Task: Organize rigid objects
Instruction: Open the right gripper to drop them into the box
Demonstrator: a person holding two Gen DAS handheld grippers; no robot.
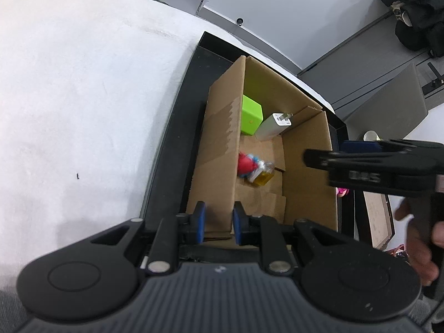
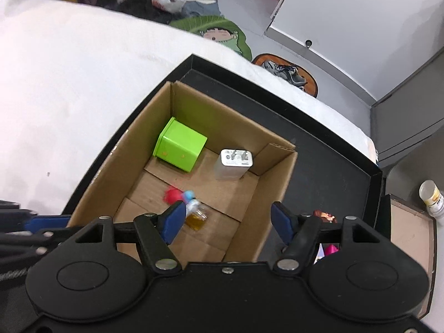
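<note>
In the box (image 2: 277,177) on the tray (image 2: 333,166): green cube (image 2: 180,145), charger (image 2: 234,163) at far wall, toy (image 2: 177,195) mid-floor. L gripper (image 1: 217,223) clamps box's wall; R gripper (image 2: 227,219) wide open, empty.

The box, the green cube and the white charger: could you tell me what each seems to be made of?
The box looks like corrugated cardboard: matte brown, creased flaps, raw edges. The green cube is probably plastic or painted metal: smooth, even colour, soft sheen. The white charger appears to be hard semi-gloss plastic with metal prongs on its top face.
</note>
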